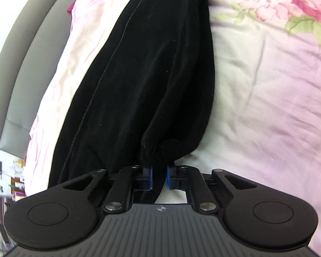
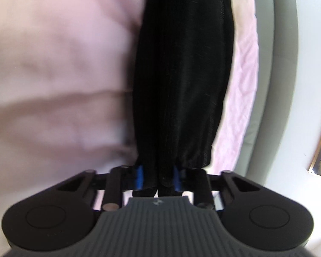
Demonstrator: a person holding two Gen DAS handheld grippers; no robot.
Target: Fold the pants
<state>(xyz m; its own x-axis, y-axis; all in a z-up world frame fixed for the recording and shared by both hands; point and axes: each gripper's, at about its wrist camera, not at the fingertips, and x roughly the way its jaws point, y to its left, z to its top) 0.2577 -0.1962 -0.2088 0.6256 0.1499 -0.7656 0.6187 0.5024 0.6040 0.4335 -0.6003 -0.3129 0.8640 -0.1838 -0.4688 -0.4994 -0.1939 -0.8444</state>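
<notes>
1. On the bed, the black pants (image 1: 143, 68) run as one long dark band from the bottom centre of each frame up to the top edge.
2. The left tongs (image 1: 159, 176) point steeply down, blue pads pinched narrow on a bunched fold of the pants' near end.
3. The right tongs (image 2: 158, 177) point down at a shallower angle, clamped on the gathered cuff of the pants (image 2: 182, 75); black cloth fills the gap between the blue pads.
4. Only the left view shows a stitched seam running up the cloth, and pink flowers with green leaves on the bedsheet (image 1: 267, 85) at upper right.
5. The right view is blurred; its sheet (image 2: 53, 75) shows plain pink.
6. A grey padded bed frame (image 1: 27, 53) curves along the left edge of the left view and the right side of the right view (image 2: 274, 85), with white wall beyond.
</notes>
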